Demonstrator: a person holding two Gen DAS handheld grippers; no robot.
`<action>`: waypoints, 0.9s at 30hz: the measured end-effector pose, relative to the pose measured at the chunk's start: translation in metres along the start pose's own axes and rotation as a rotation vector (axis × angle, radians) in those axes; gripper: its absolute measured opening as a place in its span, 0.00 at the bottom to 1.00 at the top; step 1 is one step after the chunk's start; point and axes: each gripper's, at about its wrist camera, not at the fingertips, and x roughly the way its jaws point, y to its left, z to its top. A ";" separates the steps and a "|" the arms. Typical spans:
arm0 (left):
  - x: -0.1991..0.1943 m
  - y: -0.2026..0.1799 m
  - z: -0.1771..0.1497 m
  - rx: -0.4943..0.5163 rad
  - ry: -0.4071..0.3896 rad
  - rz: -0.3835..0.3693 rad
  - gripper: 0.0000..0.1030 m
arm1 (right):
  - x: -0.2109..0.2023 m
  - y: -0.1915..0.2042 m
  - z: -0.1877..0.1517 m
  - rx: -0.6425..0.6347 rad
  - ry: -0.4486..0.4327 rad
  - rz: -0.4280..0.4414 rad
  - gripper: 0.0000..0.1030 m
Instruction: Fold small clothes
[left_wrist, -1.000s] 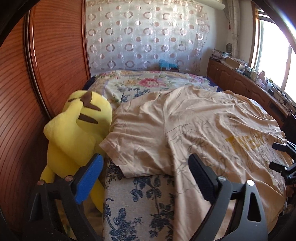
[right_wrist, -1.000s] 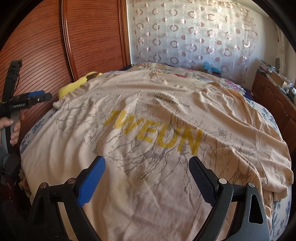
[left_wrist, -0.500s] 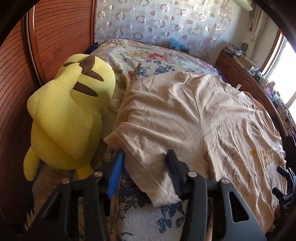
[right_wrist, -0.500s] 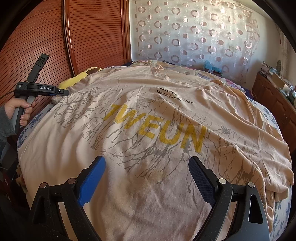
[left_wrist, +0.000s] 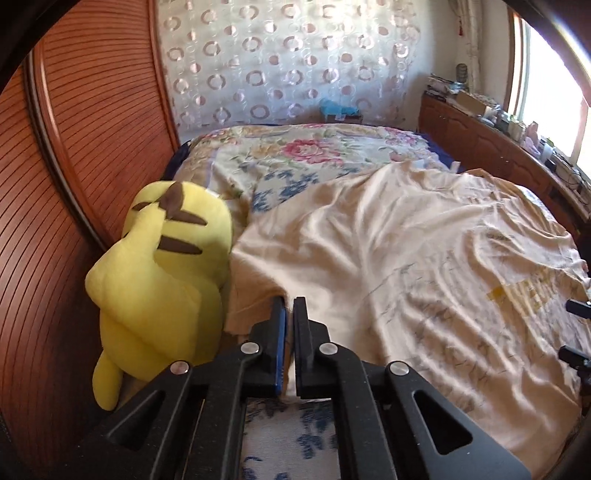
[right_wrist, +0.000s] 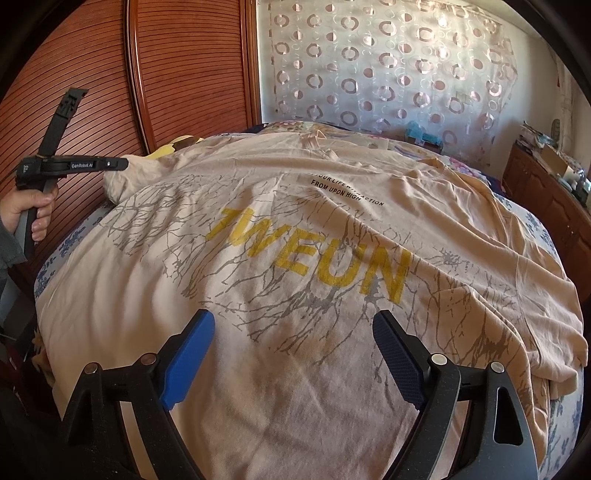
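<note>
Beige shirt (left_wrist: 388, 258) sleeve is clamped in the left gripper (left_wrist: 289, 306); carry it rightward, low and taut, while the right gripper (right_wrist: 293, 332) hovers spread.

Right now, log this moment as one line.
left gripper shut on T-shirt sleeve | right gripper open over hem | plush toy beside

We're in a home bedroom: floral bedspread (left_wrist: 295, 155), yellow plush (left_wrist: 155, 273), wooden wardrobe (right_wrist: 192, 74), patterned curtain (left_wrist: 280, 62), cluttered dresser (left_wrist: 491, 144).
</note>
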 end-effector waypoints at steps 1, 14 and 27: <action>-0.003 -0.007 0.005 0.011 -0.010 -0.013 0.04 | 0.000 0.000 0.000 0.000 0.000 0.000 0.86; -0.053 -0.112 0.019 0.185 -0.105 -0.224 0.32 | 0.001 0.000 -0.001 0.001 0.008 0.004 0.86; -0.050 -0.048 -0.039 -0.013 -0.067 -0.128 0.77 | 0.002 -0.001 -0.001 0.004 0.017 0.017 0.86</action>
